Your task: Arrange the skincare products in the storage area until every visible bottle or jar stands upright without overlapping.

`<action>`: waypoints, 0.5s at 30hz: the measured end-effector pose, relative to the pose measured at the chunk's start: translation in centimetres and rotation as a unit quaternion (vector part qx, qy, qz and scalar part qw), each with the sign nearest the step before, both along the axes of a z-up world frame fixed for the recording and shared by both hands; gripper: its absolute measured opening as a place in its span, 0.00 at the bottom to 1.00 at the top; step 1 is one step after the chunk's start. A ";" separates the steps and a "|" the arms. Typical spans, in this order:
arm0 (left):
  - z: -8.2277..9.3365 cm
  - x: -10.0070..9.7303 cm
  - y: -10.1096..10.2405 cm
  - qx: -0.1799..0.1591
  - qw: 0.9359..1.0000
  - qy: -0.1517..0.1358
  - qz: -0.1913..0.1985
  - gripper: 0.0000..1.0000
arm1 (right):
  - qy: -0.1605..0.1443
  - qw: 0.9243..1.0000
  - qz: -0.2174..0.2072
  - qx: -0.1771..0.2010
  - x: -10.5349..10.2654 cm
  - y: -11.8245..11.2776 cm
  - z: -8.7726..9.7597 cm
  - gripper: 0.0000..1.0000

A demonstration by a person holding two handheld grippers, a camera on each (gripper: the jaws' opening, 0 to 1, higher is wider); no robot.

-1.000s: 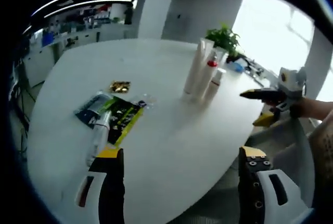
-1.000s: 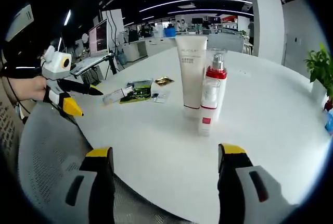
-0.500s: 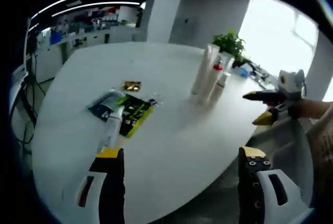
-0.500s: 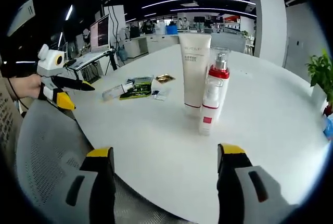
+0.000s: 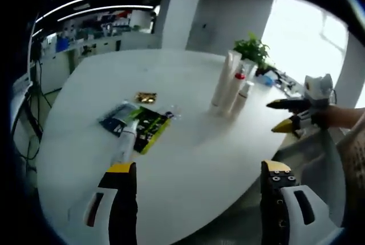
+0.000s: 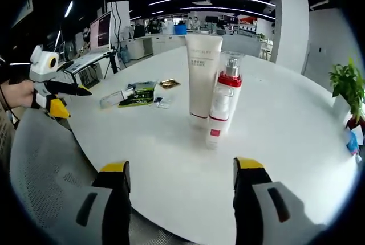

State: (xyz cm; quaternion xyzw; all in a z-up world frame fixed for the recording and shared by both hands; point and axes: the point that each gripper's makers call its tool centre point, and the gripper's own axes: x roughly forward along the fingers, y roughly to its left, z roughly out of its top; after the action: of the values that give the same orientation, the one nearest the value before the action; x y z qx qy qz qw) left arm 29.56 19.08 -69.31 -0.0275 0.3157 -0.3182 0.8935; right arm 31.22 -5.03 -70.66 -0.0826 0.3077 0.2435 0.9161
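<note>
With both my left fingers (image 5: 194,199) and right fingers (image 6: 179,191) wide and empty, having drawn back slightly, the clear lying bottle (image 5: 126,140) awaits uprighting on the white counter (image 5: 188,148) beside the standing cream tube (image 6: 202,77).

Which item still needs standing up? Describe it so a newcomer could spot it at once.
Start from the big white round table. Away from the cluster of upright bottles, find the green and black sachets lying flat. The small tube lies on its side across them, pale and slim, the one container not standing.
</note>
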 end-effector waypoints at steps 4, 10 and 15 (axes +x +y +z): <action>0.1 0.2 0.2 -0.003 1.000 -0.003 0.005 0.88 | -0.009 1.000 -0.007 -0.009 0.9 0.0 -0.6 0.72; 0.0 0.1 0.3 -0.002 1.000 -0.002 0.005 0.87 | -0.004 1.000 0.003 -0.012 1.9 1.1 -1.6 0.69; -0.1 0.1 0.3 -0.003 1.000 -0.001 0.005 0.87 | -0.002 1.000 -0.017 -0.016 3.6 0.5 -2.4 0.65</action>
State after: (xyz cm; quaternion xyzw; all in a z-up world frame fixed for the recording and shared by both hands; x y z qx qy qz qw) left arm 29.69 19.35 -69.36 -0.0319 0.3137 -0.3146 0.8953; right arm 34.82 -4.54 -73.07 -0.0925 0.3111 0.2224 0.9194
